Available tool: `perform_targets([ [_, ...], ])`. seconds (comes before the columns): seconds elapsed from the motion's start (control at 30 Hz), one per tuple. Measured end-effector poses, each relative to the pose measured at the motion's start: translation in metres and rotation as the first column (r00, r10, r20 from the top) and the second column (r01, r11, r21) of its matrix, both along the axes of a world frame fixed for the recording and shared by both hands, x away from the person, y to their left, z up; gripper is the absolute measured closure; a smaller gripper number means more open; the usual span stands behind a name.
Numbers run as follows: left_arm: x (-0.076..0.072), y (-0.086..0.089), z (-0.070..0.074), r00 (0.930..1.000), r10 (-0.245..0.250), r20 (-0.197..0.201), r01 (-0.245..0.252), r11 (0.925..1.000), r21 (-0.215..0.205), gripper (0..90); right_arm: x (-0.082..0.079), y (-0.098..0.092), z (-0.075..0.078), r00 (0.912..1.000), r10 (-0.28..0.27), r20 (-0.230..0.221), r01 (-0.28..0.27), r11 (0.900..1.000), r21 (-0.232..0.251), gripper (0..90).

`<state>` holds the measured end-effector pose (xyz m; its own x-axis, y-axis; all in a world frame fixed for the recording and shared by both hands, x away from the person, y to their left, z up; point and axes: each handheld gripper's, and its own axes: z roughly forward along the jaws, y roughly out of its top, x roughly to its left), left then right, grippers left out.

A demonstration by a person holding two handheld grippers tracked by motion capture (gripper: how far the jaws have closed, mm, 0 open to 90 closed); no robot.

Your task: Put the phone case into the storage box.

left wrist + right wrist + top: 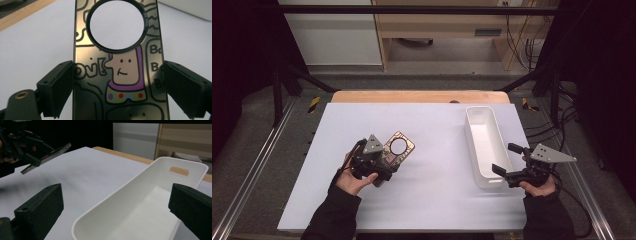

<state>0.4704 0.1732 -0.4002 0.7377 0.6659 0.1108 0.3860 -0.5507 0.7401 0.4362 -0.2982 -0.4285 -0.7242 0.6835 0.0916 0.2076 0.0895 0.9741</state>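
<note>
Gripping a phone case (pixel 120 75) by its two long edges, our left gripper (pixel 379 167) has its jaws clenched on it and carries it above the white table (pixel 432 200), left of centre, as the right gripper view shows it lifted and tilted. We can read "SO COOL" in small white letters on the black ring (pixel 144 18) around the case's round cut-out, and doodle lettering that looks like "OVE" beside a cartoon figure (pixel 126 75) with a purple collar and coloured dots; along the right edge "Bo" repeats, partly cut off. Our right gripper (pixel 507 165) hangs with its jaws spread wide and empty at the near end of the white tray (pixel 472 130), which bears no writing.
</note>
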Motion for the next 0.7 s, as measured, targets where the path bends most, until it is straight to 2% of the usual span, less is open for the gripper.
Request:
perform_targets([
  [0.17,-0.007,-0.001,0.002,0.9995,-0.027,0.017,0.027,0.9996,-0.003,11.5,-0.001,0.004,0.002,0.9999,0.015,0.005,-0.015,1.000,-0.006,0.5],
  [0.37,-0.011,-0.006,0.002,0.9982,-0.056,0.021,0.055,0.9984,0.013,11.5,-0.001,0.010,0.004,0.9993,0.038,0.009,-0.038,0.999,-0.022,0.5],
  [0.7,-0.018,-0.015,0.003,0.9928,-0.115,0.031,0.115,0.9930,0.027,11.6,-0.003,0.019,0.007,0.9973,0.072,0.016,-0.071,0.997,-0.041,0.5],
])
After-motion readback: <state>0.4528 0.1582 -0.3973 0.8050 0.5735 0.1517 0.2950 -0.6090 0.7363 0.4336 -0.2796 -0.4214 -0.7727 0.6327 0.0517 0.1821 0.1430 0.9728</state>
